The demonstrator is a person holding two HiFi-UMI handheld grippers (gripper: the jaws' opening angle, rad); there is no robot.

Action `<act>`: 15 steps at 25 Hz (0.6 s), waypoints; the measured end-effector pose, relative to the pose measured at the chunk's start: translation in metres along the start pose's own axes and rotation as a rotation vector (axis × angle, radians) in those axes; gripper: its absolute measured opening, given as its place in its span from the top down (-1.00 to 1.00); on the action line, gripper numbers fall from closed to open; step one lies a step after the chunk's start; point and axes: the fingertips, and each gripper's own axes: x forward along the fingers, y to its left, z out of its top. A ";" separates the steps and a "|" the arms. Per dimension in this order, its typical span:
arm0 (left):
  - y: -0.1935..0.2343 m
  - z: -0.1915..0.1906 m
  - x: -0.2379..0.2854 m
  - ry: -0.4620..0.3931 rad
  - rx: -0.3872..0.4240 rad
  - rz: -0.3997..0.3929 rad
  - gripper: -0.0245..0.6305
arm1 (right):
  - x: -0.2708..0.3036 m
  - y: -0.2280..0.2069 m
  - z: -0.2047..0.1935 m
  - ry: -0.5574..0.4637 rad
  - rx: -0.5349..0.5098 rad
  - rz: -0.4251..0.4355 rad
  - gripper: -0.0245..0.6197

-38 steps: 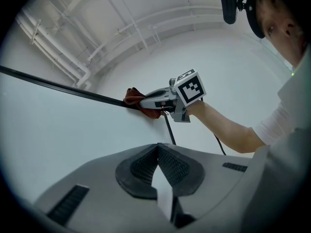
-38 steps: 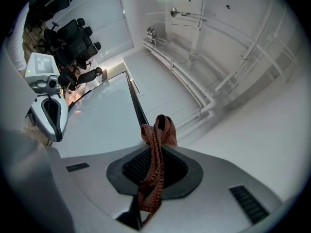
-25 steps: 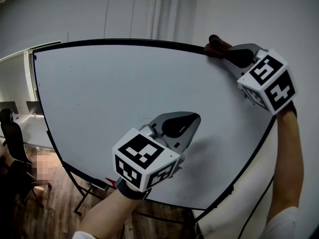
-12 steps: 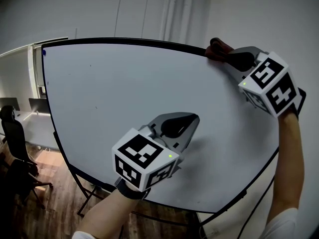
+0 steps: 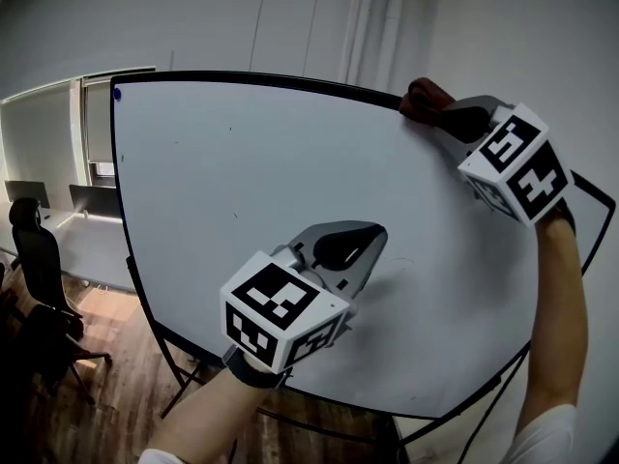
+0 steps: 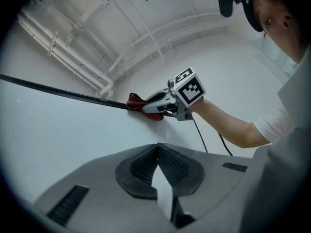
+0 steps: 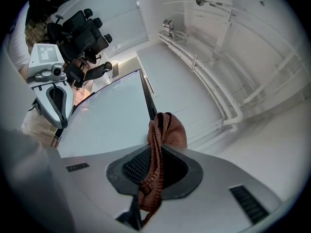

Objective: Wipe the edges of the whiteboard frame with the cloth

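A large whiteboard [image 5: 251, 191] with a thin black frame [image 5: 251, 78] stands on a wheeled stand. My right gripper [image 5: 430, 109] is shut on a reddish-brown cloth [image 5: 422, 97] and presses it against the top frame edge near the right corner. In the right gripper view the cloth [image 7: 160, 144] hangs folded between the jaws over the black frame [image 7: 148, 101]. My left gripper [image 5: 372, 249] is shut with nothing in it, its tip against the white surface low on the board. The left gripper view shows the right gripper [image 6: 146, 107] and the cloth [image 6: 137, 102] on the frame [image 6: 58, 91].
Black office chairs [image 5: 34, 259] and desks stand on the wooden floor at the left. A grey wall [image 5: 503, 37] runs close behind the board's right side. A cable [image 5: 484, 423] hangs at the lower right by the stand legs [image 5: 184, 385].
The view has shifted so the board sits further right in the picture. The right gripper with the cloth has stayed by the top right corner of the frame. The left gripper has barely moved.
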 end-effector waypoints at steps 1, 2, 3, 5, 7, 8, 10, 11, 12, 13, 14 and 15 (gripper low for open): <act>0.000 0.000 -0.004 0.003 0.003 0.005 0.90 | 0.000 0.001 0.002 -0.004 0.000 0.000 0.79; 0.001 0.000 -0.008 0.005 0.006 0.010 0.90 | 0.000 0.003 0.006 -0.007 0.000 0.000 0.79; 0.005 0.001 -0.014 0.007 0.007 0.014 0.90 | 0.002 0.005 0.012 -0.007 0.000 0.002 0.79; 0.021 0.002 -0.028 0.009 0.006 0.024 0.90 | 0.014 0.010 0.029 -0.003 -0.001 0.009 0.79; 0.039 0.001 -0.040 0.011 0.004 0.034 0.90 | 0.028 0.015 0.046 -0.001 -0.007 0.018 0.79; 0.044 0.002 -0.046 0.011 0.005 0.039 0.90 | 0.034 0.017 0.053 -0.001 -0.011 0.023 0.79; 0.052 0.003 -0.056 0.009 0.008 0.051 0.90 | 0.042 0.021 0.066 -0.001 -0.017 0.033 0.79; 0.056 0.004 -0.061 0.008 0.010 0.058 0.90 | 0.046 0.023 0.073 -0.002 -0.019 0.037 0.79; 0.060 0.005 -0.066 0.007 0.012 0.065 0.90 | 0.050 0.026 0.079 -0.003 -0.021 0.040 0.79; 0.065 0.004 -0.071 0.006 0.013 0.071 0.90 | 0.054 0.028 0.085 -0.006 -0.022 0.045 0.79; 0.070 0.004 -0.076 0.006 0.014 0.078 0.90 | 0.059 0.031 0.090 -0.008 -0.023 0.049 0.79; 0.074 0.004 -0.080 0.007 0.015 0.084 0.90 | 0.063 0.033 0.096 -0.010 -0.023 0.054 0.79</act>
